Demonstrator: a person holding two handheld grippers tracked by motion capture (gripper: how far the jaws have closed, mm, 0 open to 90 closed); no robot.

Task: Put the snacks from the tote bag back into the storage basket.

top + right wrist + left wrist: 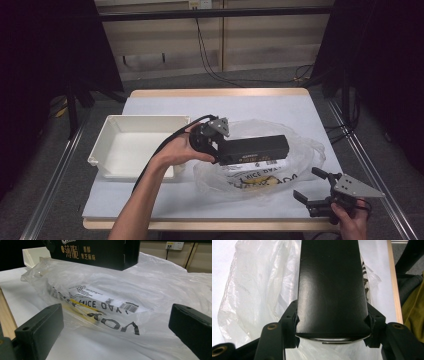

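Left tool point(220, 150) clamping black box point(257, 148) end, above plastic bag point(300, 160)

1. Your left gripper point(220, 150) clamps one end of a long black box point(257, 148), holding it level above a crumpled clear plastic bag point(260, 172) printed with black lettering.
2. An open white tray point(107, 137) sits just left of your left hand point(180, 147).
3. Your right gripper point(311, 187), jaws apart, rests near the table's point(215, 102) front right corner, beside the bag.
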